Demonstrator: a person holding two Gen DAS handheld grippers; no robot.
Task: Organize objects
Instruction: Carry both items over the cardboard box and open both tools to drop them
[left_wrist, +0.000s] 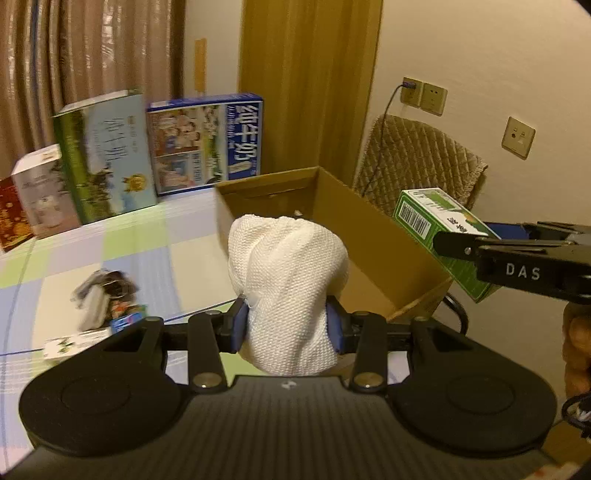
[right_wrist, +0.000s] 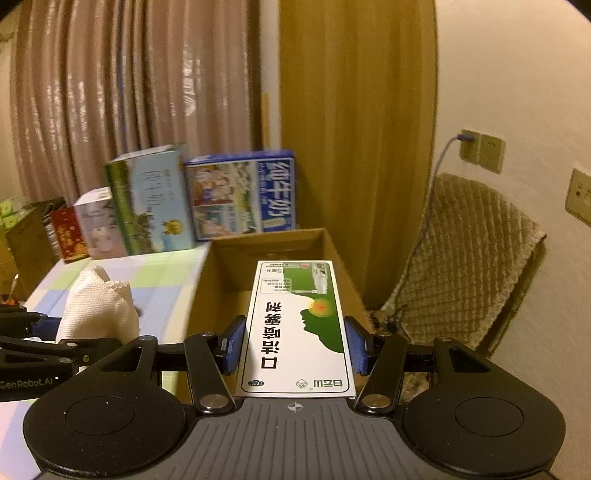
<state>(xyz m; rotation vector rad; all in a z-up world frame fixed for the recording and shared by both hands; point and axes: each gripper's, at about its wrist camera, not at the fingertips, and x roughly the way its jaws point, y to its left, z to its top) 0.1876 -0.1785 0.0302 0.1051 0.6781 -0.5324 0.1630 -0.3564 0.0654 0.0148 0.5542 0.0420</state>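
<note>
My left gripper is shut on a white knitted cloth bundle and holds it above the table, just in front of the open cardboard box. The bundle also shows in the right wrist view. My right gripper is shut on a green and white medicine box and holds it over the cardboard box. The medicine box and the right gripper show at the right of the left wrist view, above the box's right wall.
A pile of small packets lies on the checked tablecloth at left. Several upright cartons, including a blue milk carton, stand at the table's back. A chair with a quilted cover stands by the wall behind the box.
</note>
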